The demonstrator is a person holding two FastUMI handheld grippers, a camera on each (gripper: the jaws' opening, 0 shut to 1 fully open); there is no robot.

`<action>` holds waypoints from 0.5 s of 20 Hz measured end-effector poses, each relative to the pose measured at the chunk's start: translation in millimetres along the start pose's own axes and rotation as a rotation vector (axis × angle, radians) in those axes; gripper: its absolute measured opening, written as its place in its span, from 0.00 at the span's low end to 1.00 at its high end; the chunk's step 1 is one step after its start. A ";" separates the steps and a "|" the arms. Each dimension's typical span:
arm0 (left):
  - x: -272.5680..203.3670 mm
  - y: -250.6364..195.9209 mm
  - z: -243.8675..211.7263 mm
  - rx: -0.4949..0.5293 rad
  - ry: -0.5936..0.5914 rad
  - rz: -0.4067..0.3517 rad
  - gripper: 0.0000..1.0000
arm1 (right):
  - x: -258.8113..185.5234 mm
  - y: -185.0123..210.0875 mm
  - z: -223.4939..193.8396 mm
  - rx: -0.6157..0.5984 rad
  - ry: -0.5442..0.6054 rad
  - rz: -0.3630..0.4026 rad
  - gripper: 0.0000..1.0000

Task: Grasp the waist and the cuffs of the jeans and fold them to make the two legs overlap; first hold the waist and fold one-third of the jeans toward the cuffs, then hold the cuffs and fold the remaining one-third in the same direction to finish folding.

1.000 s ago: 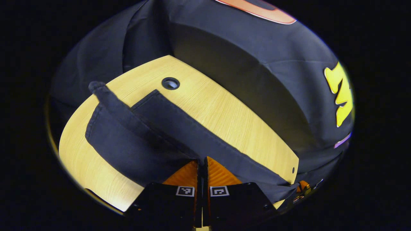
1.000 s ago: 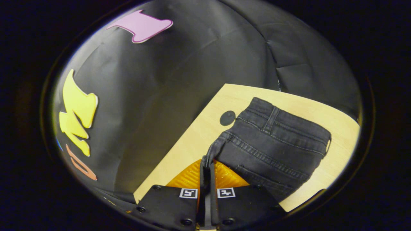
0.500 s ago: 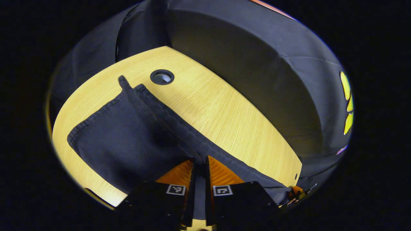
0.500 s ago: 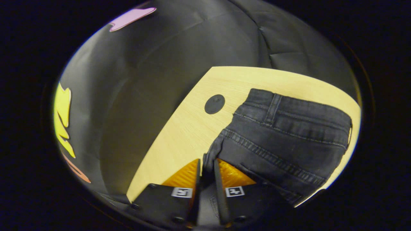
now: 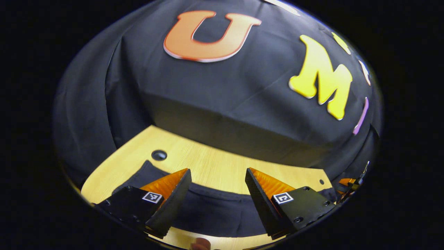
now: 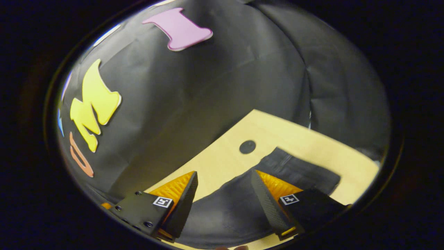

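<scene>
The jeans (image 5: 211,211) are lying flat on the table (image 5: 222,166), a dark strip whose long axis is running crosswise under both grippers. In the left gripper view the cloth is stretching from beside the table's hole (image 5: 159,155) across to its far edge; the left gripper (image 5: 216,182) is hovering just above it, jaws spread wide, gripping nothing. In the right gripper view the jeans (image 6: 298,172) are ending just beside a second hole (image 6: 247,147), and the right gripper (image 6: 223,184) is hanging over them, jaws likewise wide and empty. Which end is the waist is hard to tell here. The legs are seemingly lying overlapped, so the waist fold looks next.
</scene>
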State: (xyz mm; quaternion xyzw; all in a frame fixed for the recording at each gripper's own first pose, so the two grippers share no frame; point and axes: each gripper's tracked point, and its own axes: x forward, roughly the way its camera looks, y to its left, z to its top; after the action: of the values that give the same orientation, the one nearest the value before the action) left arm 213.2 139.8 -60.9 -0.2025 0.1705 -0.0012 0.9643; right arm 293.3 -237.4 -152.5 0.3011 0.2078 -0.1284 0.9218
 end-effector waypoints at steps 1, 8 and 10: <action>-14.2 -3.3 18.7 0.015 -0.047 -0.001 1.00 | -8.1 -10.4 8.3 -0.026 -0.034 -0.026 0.96; -107.7 -34.0 92.3 0.262 -0.338 0.037 0.98 | -14.4 -129.5 -11.7 -0.047 -0.006 -0.270 0.98; -131.3 -40.2 105.1 0.290 -0.382 0.062 1.00 | -10.5 -146.0 -30.9 -0.009 0.028 -0.297 0.98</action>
State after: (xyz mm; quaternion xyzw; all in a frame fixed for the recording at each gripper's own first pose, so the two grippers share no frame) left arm 126.9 153.2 88.3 -0.0532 -0.0107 0.0422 0.9976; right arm 221.7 -332.2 -243.5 0.2647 0.2634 -0.2581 0.8910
